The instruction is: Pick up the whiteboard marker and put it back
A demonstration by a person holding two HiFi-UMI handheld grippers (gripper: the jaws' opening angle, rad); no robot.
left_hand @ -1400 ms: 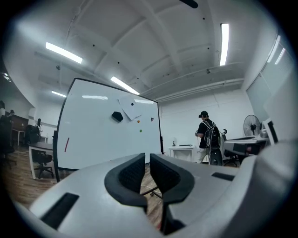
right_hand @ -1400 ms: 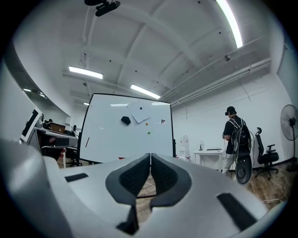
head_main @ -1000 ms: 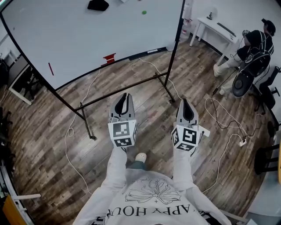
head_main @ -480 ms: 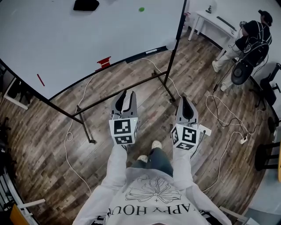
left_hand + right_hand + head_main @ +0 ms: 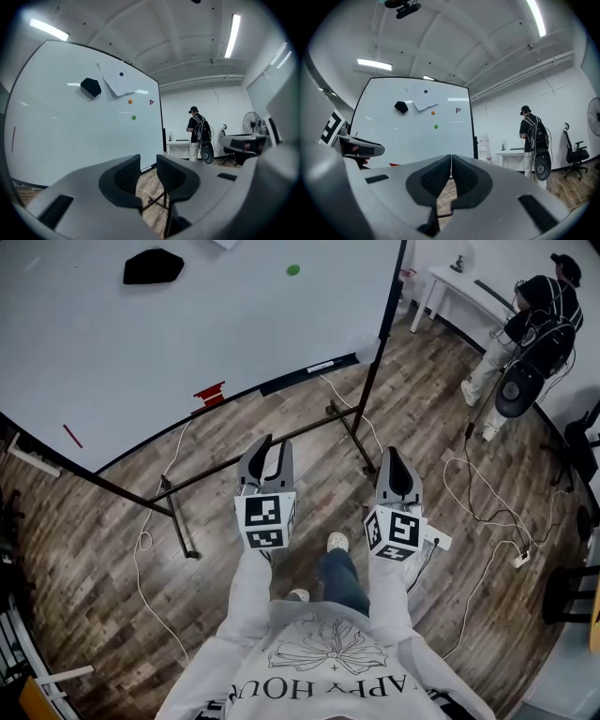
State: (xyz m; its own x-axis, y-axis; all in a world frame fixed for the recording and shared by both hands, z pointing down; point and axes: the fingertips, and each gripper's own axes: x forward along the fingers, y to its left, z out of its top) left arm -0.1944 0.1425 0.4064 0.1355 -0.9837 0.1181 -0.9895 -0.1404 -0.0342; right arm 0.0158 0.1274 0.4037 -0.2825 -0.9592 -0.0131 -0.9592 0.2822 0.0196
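A large whiteboard [image 5: 187, 324] on a black wheeled stand fills the far left. On its bottom ledge lie a small red object [image 5: 210, 393] and a dark strip [image 5: 286, 381]. A thin red stroke [image 5: 72, 436] shows on the board's lower left; I cannot tell if it is a marker or a drawn line. No marker is clearly visible. My left gripper [image 5: 269, 448] [image 5: 148, 164] is held level over the floor, short of the board, its jaws opening with nothing between them. My right gripper [image 5: 394, 457] [image 5: 451, 161] is beside it, shut and empty.
A black eraser [image 5: 153, 265] and a green magnet [image 5: 293, 270] sit on the board. The stand's foot [image 5: 352, 427] and loose cables [image 5: 478, 502] cross the wooden floor ahead. A person [image 5: 525, 324] stands at the back right by a white table [image 5: 459, 287].
Both grippers have moved forward toward the whiteboard as the person holding them steps ahead. The left jaws have gone from shut to apart. The right jaws stay shut.
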